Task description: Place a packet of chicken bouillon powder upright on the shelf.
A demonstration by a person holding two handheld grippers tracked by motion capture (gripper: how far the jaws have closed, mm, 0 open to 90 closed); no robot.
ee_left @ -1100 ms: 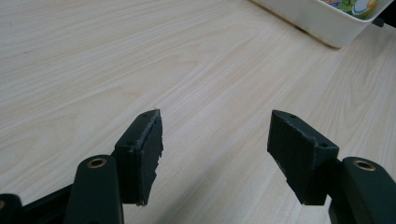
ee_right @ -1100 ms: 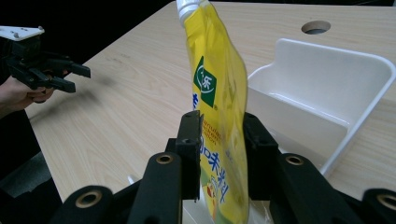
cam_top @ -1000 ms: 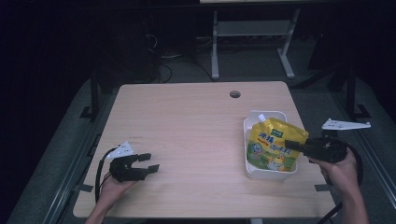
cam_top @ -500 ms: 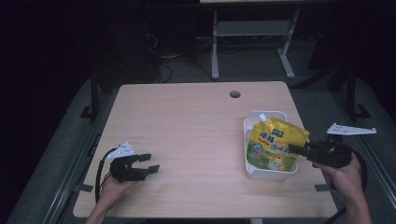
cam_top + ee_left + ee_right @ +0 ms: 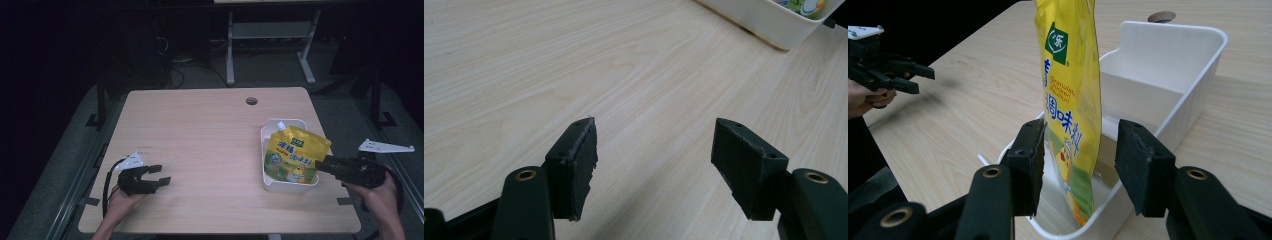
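Observation:
A yellow spouted pouch (image 5: 295,155) stands tilted in a white bin (image 5: 287,187) at the table's right side. My right gripper (image 5: 321,164) reaches in from the right, its jaws open on either side of the pouch's lower edge. In the right gripper view the pouch (image 5: 1070,90) hangs upright between the two pads of the right gripper (image 5: 1080,150), touching the left pad, with a gap at the right one, over the bin (image 5: 1198,75). My left gripper (image 5: 163,174) rests open near the front left corner, nothing between the jaws of the left gripper (image 5: 654,150).
The wooden table (image 5: 210,130) has a round cable hole (image 5: 251,101) near its far edge. Behind the table stands a metal frame (image 5: 270,30) on a dark floor. The left gripper (image 5: 923,81) is held by a hand across the table.
My right gripper has drawn slightly back toward the person's side along the bin. The left gripper has not moved.

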